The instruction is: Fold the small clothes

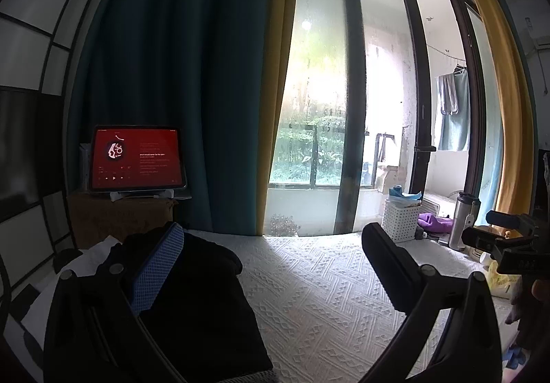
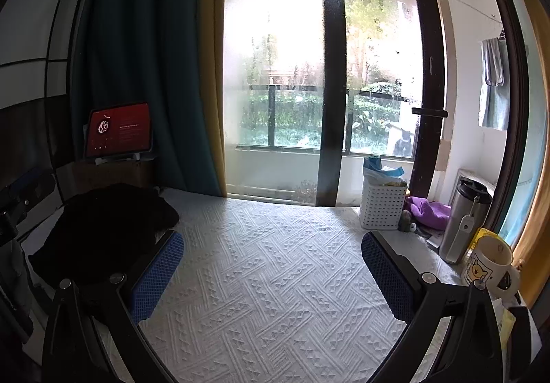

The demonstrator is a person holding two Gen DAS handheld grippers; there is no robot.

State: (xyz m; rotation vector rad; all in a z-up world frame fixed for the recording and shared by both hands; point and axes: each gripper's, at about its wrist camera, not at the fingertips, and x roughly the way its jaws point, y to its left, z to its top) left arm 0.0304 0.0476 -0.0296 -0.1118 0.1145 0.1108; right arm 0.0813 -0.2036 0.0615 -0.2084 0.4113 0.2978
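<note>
A red-lit tablet (image 1: pixel 137 158) stands on a box (image 1: pixel 120 216) by the teal curtain (image 1: pixel 178 74). Near the window, a white basket (image 2: pixel 382 207), purple cloth (image 2: pixel 429 211), steel flask (image 2: pixel 464 226) and mug (image 2: pixel 490 266) sit along the white textured cover (image 2: pixel 275 280).

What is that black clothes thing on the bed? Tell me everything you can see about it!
The black garment is a soft, dark piece of cloth lying in a rumpled heap, not yet folded, at the left side of the white textured bedcover. It is too dark to tell its seams or what kind of garment it is. It sits in front of a brown box holding a red-screened tablet. The open left gripper hangs right over it, with one blue-padded finger above the cloth; whether it touches is unclear.
</note>
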